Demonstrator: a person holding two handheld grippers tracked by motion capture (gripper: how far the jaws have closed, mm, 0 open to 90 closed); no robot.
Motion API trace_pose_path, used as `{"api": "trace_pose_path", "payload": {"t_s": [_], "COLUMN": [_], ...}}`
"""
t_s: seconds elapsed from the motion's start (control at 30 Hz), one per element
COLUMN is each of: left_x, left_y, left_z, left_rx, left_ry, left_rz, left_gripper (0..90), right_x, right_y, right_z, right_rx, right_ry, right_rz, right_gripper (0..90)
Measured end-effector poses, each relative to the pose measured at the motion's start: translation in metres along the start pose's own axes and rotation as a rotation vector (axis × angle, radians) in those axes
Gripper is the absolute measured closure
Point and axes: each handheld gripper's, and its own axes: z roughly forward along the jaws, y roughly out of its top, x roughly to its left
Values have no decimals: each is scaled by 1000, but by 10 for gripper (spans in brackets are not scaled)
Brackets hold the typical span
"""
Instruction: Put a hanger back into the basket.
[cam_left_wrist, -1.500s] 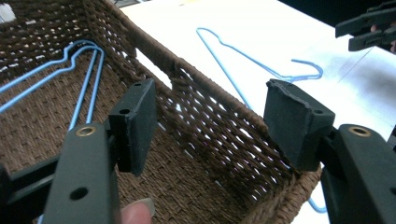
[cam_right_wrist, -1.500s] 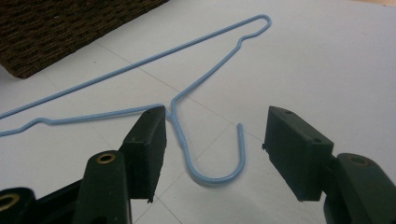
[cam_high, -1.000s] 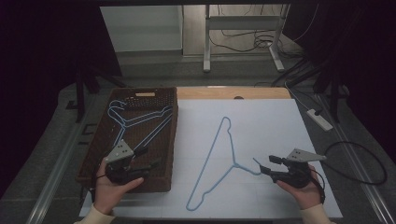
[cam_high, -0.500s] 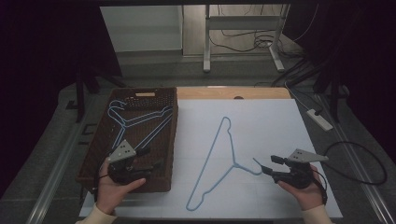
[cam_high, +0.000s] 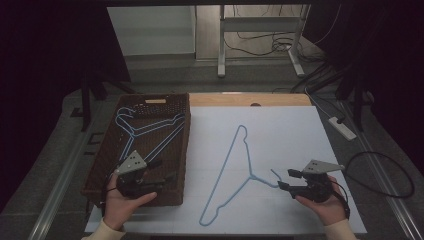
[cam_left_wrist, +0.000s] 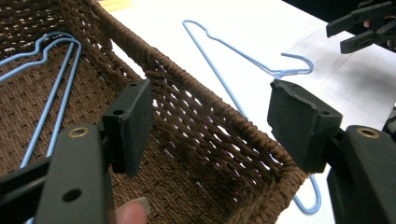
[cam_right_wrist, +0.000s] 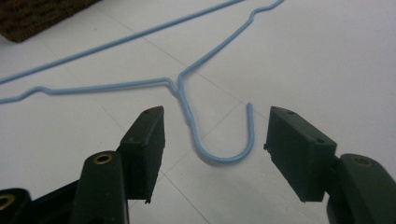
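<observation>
A light-blue wire hanger (cam_high: 249, 173) lies flat on the white table top (cam_high: 290, 135), its hook (cam_high: 274, 175) pointing right. My right gripper (cam_high: 285, 179) rests just right of that hook and is open. In the right gripper view the hook (cam_right_wrist: 222, 157) lies on the table between the two spread pads of the gripper (cam_right_wrist: 217, 128), touching neither. My left gripper (cam_high: 162, 170) hovers over the near end of a brown woven basket (cam_high: 186, 150), open and with nothing in it (cam_left_wrist: 212, 116). Two more blue hangers (cam_high: 145, 130) lie inside the basket.
The basket's near right wall (cam_left_wrist: 210, 135) stands right in front of my left jaws. A white power strip (cam_high: 342, 127) and a looped black cable (cam_high: 385, 175) lie off the table's right edge. A wooden strip (cam_high: 250, 100) borders the far edge.
</observation>
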Motion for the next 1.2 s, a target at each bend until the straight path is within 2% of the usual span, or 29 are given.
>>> {"api": "trace_pose_path", "payload": {"t_s": [0.23,0.37,0.47,0.6,0.77,0.8,0.83,0.87,1.0,1.1,1.13,1.2], "left_x": [-3,-5,-6,-6,-7,-7,-8,-8,-9,-10,-10,-10], "left_y": [0,0,0,0,0,0,0,0,0,0,0,1], "left_z": [4,6,7,8,9,9,10,10,11,12,12,12], "left_rx": [17,19,20,20,23,23,25,25,26,28,28,28], "left_ry": [-19,-25,-27,-28,-26,-26,-26,-27,-29,-29,-29,-29], "left_rz": [11,14,16,15,15,15,18,18,19,22,22,22], "left_gripper": [320,319,318,318,312,312,312,312,312,312,312,313], "right_x": [-1,3,7,11,13,13,14,14,15,14,14,14], "right_y": [14,29,38,48,54,54,53,52,51,51,52,53], "right_z": [11,21,32,45,59,59,65,67,73,80,81,82], "right_rx": [139,225,324,426,529,529,569,587,621,671,686,693], "right_ry": [5,25,30,17,23,23,27,29,24,22,38,41], "right_rz": [-39,-99,-153,-216,-234,-234,-243,-245,-261,-259,-246,-239], "right_gripper": [380,378,389,432,457,457,486,497,537,631,677,694]}}
